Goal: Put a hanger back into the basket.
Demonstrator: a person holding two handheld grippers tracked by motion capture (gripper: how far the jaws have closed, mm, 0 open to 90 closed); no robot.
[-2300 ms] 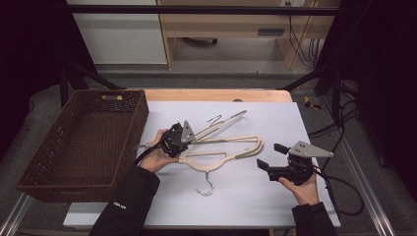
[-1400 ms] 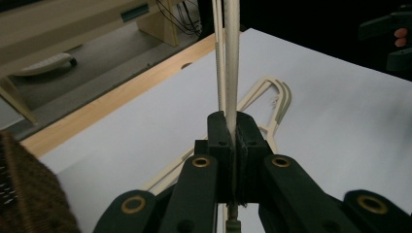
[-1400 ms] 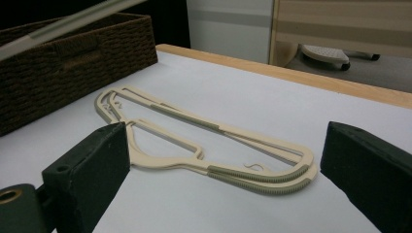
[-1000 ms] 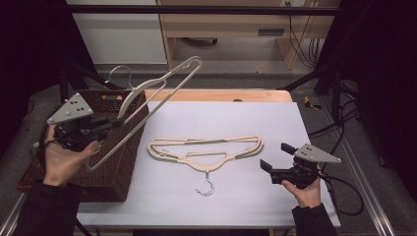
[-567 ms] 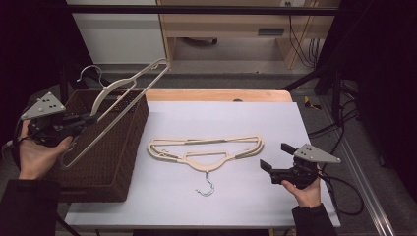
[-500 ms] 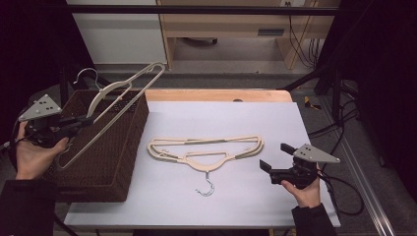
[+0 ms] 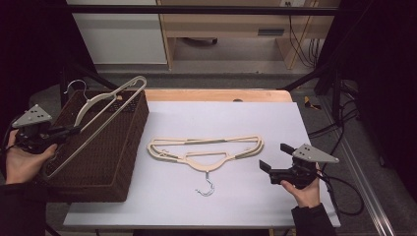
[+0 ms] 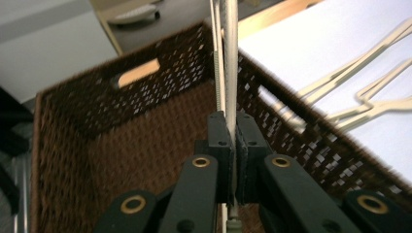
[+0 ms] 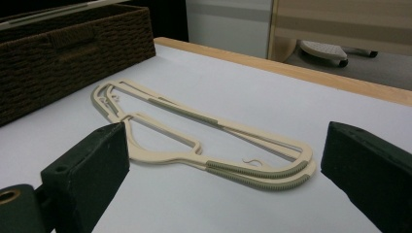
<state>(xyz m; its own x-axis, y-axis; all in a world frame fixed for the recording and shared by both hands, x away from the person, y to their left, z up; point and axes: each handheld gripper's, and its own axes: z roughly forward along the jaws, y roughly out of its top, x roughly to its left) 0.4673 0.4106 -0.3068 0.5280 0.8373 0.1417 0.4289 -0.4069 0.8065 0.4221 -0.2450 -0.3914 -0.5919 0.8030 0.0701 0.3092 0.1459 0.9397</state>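
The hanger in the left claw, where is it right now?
In the high view, at the left, the hanger is pinched in the left claw and slants over the brown wicker basket, hook toward its far corner.

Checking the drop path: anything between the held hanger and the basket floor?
Nothing visible. The left gripper clamps the hanger slanting over the wicker basket, whose interior looks empty beneath it. The other hangers lie apart on the table.

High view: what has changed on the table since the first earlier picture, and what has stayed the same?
The left gripper took one cream plastic hanger from the pile at the middle and carried it left; it now holds it clamped, slanting over the dark brown woven basket. The remaining cream hangers on the white table stayed put, and the right gripper stayed open at the right.
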